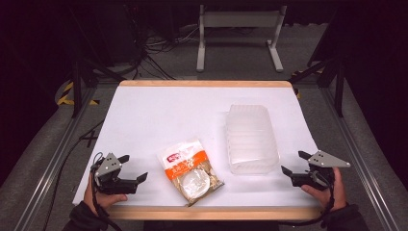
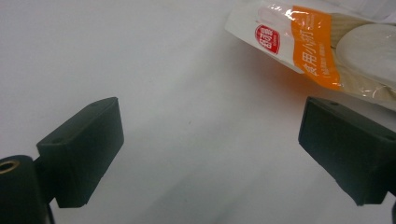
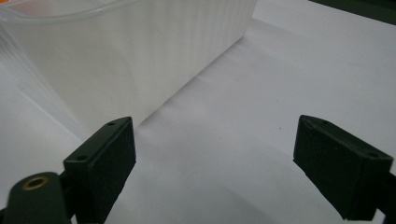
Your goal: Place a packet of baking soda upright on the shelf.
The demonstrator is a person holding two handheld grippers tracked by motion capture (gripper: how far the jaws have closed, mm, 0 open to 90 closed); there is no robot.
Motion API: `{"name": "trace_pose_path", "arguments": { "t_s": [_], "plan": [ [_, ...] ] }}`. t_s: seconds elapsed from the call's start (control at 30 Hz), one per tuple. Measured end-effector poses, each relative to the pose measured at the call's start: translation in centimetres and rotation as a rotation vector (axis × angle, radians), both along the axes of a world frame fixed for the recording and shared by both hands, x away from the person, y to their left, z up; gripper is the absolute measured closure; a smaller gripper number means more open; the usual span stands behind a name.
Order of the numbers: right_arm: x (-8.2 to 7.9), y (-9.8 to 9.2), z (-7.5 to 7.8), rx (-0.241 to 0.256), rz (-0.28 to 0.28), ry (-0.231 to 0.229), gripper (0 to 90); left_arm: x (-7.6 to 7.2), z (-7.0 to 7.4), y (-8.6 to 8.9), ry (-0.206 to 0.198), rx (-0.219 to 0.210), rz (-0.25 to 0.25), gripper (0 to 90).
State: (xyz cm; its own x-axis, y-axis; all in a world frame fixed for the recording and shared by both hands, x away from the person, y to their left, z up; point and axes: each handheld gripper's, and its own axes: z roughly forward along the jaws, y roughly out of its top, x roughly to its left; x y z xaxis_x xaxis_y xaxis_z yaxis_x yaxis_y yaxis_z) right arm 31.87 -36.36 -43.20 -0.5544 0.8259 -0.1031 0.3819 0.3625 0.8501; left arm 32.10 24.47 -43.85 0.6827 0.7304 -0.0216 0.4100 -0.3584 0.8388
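Item: orange-banded packet [image 1: 191,170], lower centre; we hold left gripper [image 1: 135,169] and right gripper [image 1: 293,163] wide; we should approach its near edge low and flat.

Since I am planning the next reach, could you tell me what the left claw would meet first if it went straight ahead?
Probably the food packet: the left claw points right toward it, open, with bare table between.

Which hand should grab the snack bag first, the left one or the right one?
Probably the left. The left gripper sits open right beside the snack bag, and its own view looks at the bag's corner. The right gripper, also open, faces the clear plastic box, farther from the bag.
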Motion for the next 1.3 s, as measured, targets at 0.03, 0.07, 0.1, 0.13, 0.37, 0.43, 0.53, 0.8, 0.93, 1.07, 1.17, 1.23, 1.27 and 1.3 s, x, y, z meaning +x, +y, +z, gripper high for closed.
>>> {"name": "trace_pose_path", "arguments": {
  "t_s": [0.03,0.07,0.1,0.13,0.37,0.43,0.53,0.8,0.93,1.07,1.17,1.23,1.27,1.3],
  "plan": [
    [0.0,0.0,0.0,0.000,0.000,0.000,13.6,0.0,0.0,0.0,0.000,0.000,0.000,7.4],
    [0.0,0.1,0.0,0.005,0.000,0.004,13.6,0.0,0.0,0.0,0.008,-0.021,-0.004,7.4],
    [0.0,0.1,0.0,0.004,0.004,0.004,13.6,0.0,0.0,-0.1,0.016,-0.034,-0.007,7.4],
    [-0.1,0.2,0.0,-0.001,0.005,0.003,13.6,0.0,0.0,-0.1,0.015,-0.028,-0.009,7.4],
    [0.0,0.6,0.3,-0.013,0.013,-0.006,13.7,-0.1,-0.2,-0.8,0.078,-0.052,-0.038,6.9],
    [0.0,0.7,0.2,-0.016,0.015,-0.004,13.8,0.0,-0.2,-0.8,0.089,-0.066,-0.039,6.9],
    [0.0,0.8,0.1,-0.024,0.022,-0.001,13.8,0.2,-0.4,-1.4,0.144,-0.096,-0.046,7.1],
    [0.0,0.8,0.2,-0.016,0.023,0.001,13.9,0.9,-0.7,-3.3,0.218,-0.151,-0.103,7.3],
    [0.0,0.9,0.1,-0.023,0.030,0.002,14.0,1.4,-0.6,-4.6,0.255,-0.194,-0.122,8.0],
    [0.1,0.9,0.1,-0.024,0.032,0.006,14.1,2.3,-0.8,-6.1,0.300,-0.242,-0.135,10.1],
    [0.1,1.0,0.0,-0.027,0.032,0.009,14.1,3.1,-1.1,-7.2,0.334,-0.251,-0.137,11.4],
    [0.1,1.0,0.0,-0.026,0.033,0.011,14.1,3.6,-1.2,-7.9,0.350,-0.246,-0.137,12.8],
    [0.1,1.0,0.0,-0.024,0.036,0.009,14.1,3.9,-1.3,-8.2,0.357,-0.251,-0.136,13.7],
    [0.1,1.1,0.0,-0.024,0.037,0.010,14.1,4.1,-1.3,-8.5,0.359,-0.257,-0.135,13.9]
  ]
}}
